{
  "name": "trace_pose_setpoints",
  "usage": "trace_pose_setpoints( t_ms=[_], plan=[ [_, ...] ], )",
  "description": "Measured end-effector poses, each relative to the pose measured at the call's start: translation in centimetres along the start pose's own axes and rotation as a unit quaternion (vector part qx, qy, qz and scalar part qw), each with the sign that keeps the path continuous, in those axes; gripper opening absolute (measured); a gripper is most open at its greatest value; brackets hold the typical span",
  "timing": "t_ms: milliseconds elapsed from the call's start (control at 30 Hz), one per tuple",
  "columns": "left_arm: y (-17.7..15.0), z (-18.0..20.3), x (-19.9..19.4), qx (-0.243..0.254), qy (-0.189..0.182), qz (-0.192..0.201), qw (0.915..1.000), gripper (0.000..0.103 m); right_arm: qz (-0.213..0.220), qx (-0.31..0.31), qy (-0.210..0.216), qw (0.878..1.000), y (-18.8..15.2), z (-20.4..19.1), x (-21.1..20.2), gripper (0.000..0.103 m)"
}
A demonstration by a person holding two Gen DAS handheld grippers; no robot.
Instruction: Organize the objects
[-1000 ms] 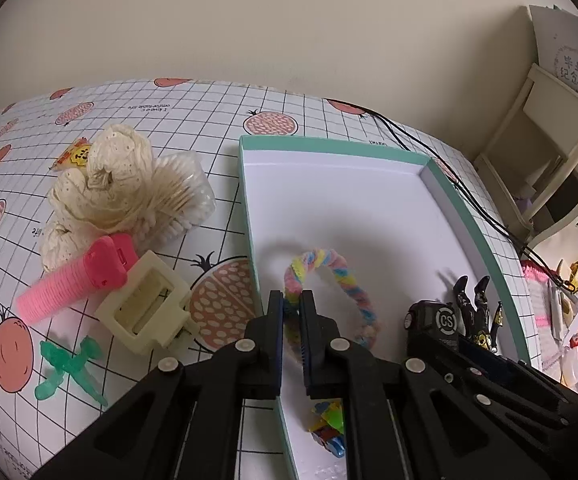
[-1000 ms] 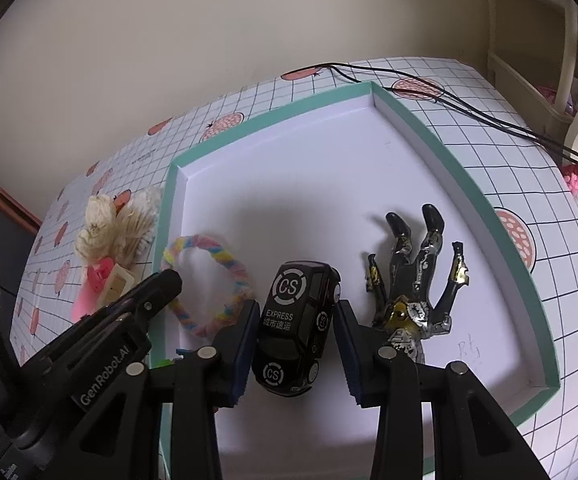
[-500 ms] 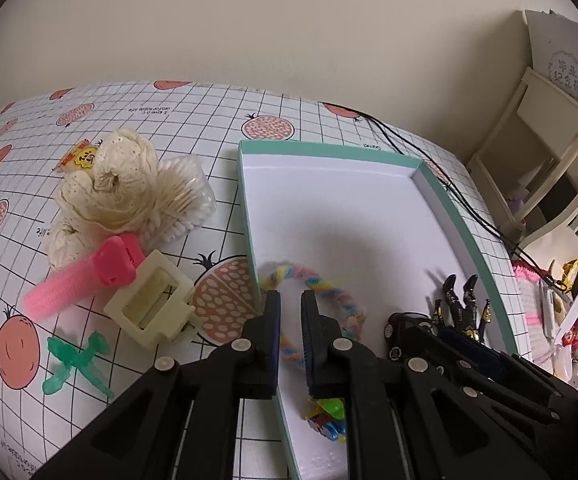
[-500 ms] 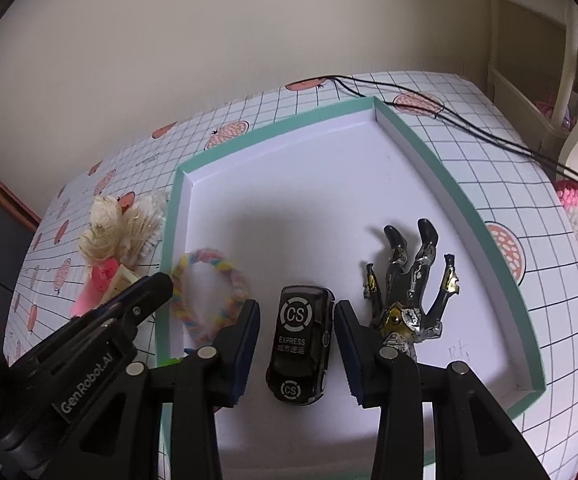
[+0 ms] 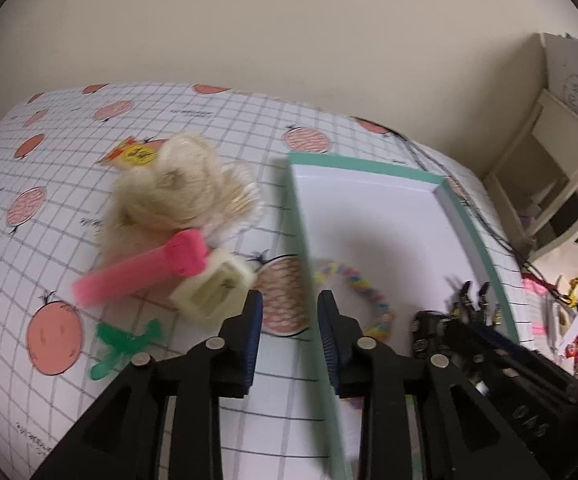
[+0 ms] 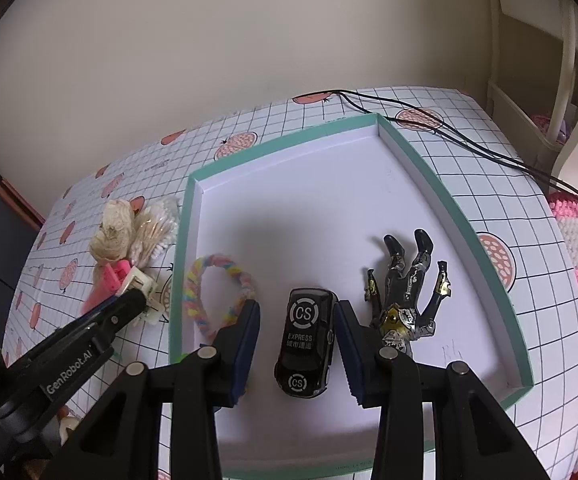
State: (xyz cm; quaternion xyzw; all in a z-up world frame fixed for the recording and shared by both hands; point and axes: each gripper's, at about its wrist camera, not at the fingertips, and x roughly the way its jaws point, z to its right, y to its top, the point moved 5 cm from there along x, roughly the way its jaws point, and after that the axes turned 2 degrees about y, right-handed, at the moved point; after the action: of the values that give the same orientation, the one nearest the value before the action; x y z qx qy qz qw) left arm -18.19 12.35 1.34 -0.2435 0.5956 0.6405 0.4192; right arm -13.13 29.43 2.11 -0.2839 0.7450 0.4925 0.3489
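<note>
Left wrist view: my left hand-held gripper (image 5: pixel 287 312) has its jaws opening, empty, above the left rim of the teal box (image 5: pixel 373 166). The braided ring (image 5: pixel 363 292) lies inside, near that rim. On the desk (image 5: pixel 217 120) to the left lie a pink comb (image 5: pixel 145 270) and a cream clip (image 5: pixel 213 290).

Right wrist view: my right hand-held gripper (image 6: pixel 296 322) stands apart around the black toy car (image 6: pixel 306 346), pads not pressing. A dark figure (image 6: pixel 407 292) lies just right.
</note>
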Motion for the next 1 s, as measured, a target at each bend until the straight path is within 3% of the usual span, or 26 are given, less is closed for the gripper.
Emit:
trace_pose_setpoints(
  t_ms=[333,467,533,733,900,1000],
  plan=[
    [-0.3,-3.7,-0.2,-0.052,0.033,-0.005,0.9981,0.057,0.013,-0.003,-0.002,1.000,0.0,-0.2,-0.4,0.061],
    [-0.6,-4.8,-0.3,-0.067,0.045,-0.007,0.9967,0.063,0.017,-0.007,-0.001,1.000,0.0,-0.4,-0.5,0.074],
    [-0.6,-5.2,-0.3,-0.073,0.047,-0.007,0.9962,0.077,0.018,-0.009,-0.001,1.000,0.0,-0.4,-0.6,0.077],
    [-0.4,-5.8,-0.6,-0.084,0.053,0.007,0.9950,0.092,0.019,-0.011,-0.001,1.000,-0.1,-0.4,-0.6,0.084],
    [-0.4,-6.1,-0.7,-0.090,0.060,0.014,0.9941,0.095,0.022,-0.013,-0.004,1.000,-0.1,-0.4,-0.6,0.101],
    [-0.4,-6.2,-0.6,-0.091,0.063,0.014,0.9938,0.102,0.024,-0.011,-0.007,1.000,0.0,-0.3,-0.6,0.103]
  ],
)
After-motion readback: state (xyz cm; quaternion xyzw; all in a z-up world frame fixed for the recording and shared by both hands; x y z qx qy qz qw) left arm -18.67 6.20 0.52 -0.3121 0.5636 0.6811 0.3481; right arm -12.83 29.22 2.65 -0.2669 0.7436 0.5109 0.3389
